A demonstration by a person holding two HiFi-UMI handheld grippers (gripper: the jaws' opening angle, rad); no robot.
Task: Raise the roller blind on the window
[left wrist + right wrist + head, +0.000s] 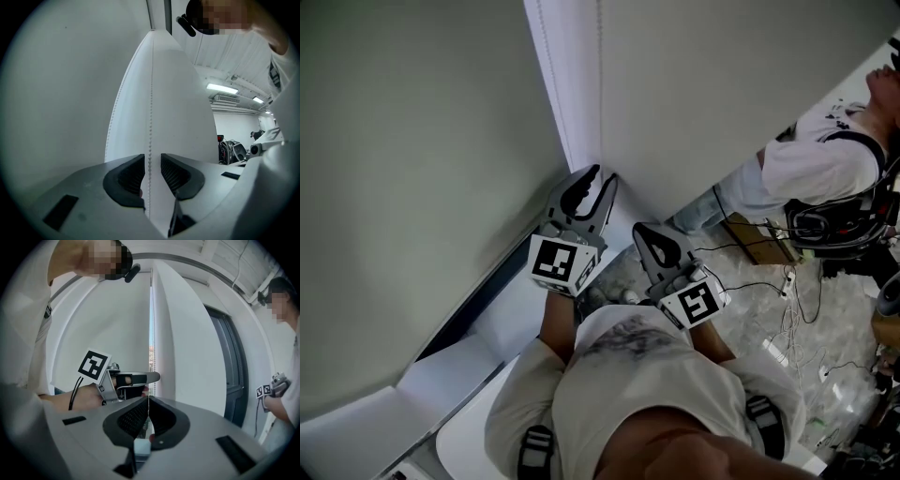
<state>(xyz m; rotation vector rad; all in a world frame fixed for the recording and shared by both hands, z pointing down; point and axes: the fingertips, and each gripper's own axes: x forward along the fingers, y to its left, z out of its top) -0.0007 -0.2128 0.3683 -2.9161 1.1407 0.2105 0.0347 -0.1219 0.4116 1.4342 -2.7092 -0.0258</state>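
The grey roller blind (412,187) hangs fully down to the white sill (487,347). Its white bead chain (551,66) runs down the white strip at the blind's right edge. My left gripper (589,187) points up at that strip. In the left gripper view the chain (150,93) passes through a narrow gap between the open jaws of my left gripper (152,159), close to the left pad. My right gripper (652,246) sits just below and to the right. In the right gripper view, my right gripper (149,400) has its tips shut on the chain (149,392).
A plain wall (722,84) meets the window at the corner on the right. Another person (825,159) stands farther right, beside a dark door frame (229,366). Cables (787,309) lie tangled on the floor there.
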